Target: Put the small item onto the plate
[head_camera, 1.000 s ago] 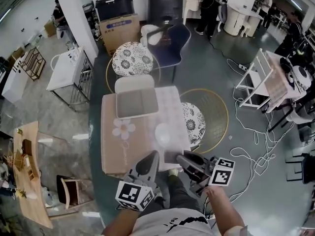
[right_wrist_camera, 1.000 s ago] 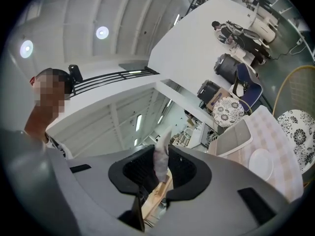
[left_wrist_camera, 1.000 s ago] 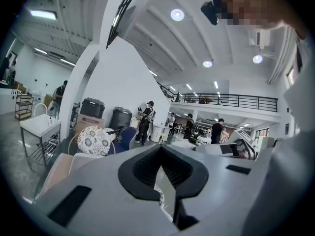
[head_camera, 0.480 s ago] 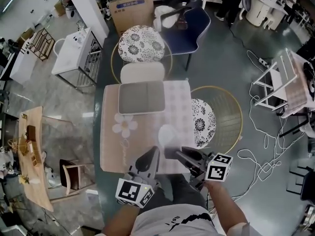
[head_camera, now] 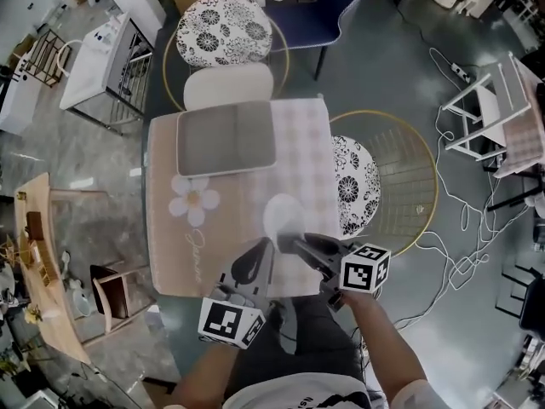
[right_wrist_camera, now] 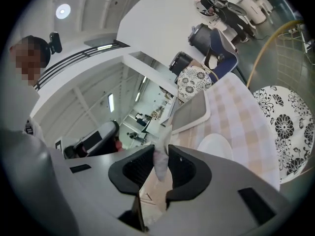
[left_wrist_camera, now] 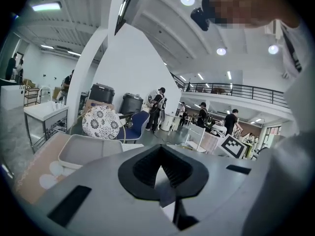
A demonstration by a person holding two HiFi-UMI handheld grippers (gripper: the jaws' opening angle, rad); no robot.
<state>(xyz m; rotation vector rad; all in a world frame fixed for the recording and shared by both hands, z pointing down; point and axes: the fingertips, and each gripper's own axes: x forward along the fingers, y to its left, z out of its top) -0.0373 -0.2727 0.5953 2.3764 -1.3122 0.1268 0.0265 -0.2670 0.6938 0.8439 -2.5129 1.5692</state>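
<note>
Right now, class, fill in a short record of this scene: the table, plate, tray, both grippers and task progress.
Table: checked cloth, flower print at its left
Plate: white, bare, on the table's near half
Tray: grey, empty, on the table's far half
Right gripper: shut on small pale item, close to the plate
Left gripper: jaws together, nothing held
Progress: item not yet on the plate

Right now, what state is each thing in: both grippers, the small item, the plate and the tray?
Left gripper: shut, nothing held.
Right gripper: shut on the small item.
Small item: pinched between the jaws, not yet on the plate.
Plate: flat on the table, empty.
Tray: empty, at the table's far end.
</note>
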